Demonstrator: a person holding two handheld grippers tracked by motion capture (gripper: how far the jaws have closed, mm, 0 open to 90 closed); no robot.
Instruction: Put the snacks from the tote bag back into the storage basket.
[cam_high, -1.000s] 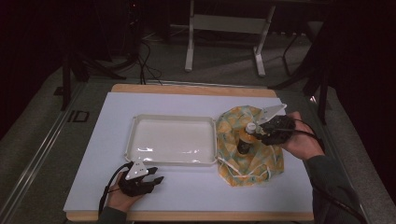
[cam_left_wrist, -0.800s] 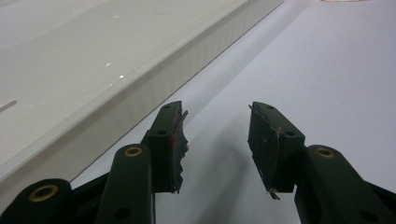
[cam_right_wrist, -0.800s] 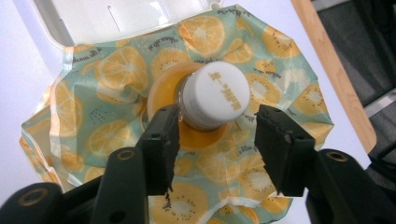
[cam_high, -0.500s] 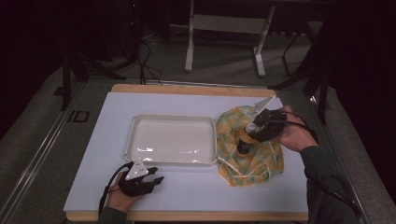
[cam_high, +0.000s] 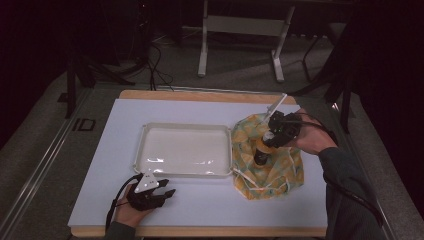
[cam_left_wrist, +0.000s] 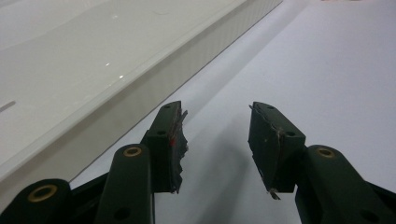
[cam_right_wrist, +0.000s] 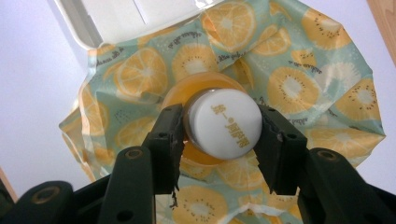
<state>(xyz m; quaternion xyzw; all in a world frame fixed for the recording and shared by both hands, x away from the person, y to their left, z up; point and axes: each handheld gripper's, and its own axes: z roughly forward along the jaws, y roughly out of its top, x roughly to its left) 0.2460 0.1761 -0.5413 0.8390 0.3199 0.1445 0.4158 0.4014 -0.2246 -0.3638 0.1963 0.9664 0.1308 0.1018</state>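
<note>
Right of centre, the right gripper (cam_right_wrist: 219, 128) is clamped on the white cap of a bottle (cam_high: 261, 150) standing on the fruit-print cloth (cam_high: 280, 170) beside the tray (cam_high: 182, 150). Lower left, the left gripper (cam_left_wrist: 217, 140) rests jaws apart on the tabletop (cam_high: 210, 200). Since a second ago, the right hand (cam_high: 312, 140) has shifted slightly leftward.

My left gripper (cam_high: 159, 192) and right gripper (cam_right_wrist: 219, 135) each have 2 black jaws with brass-ringed screw holes, worn pads (cam_left_wrist: 178, 140), black cables, and a dark sleeve (cam_high: 345, 175).

Lab or studio recording bay: white-topped table (cam_high: 210, 210) on dark carpet, cables (cam_high: 155, 65) and metal stand legs (cam_high: 240, 45) at 12 o'clock.
</note>
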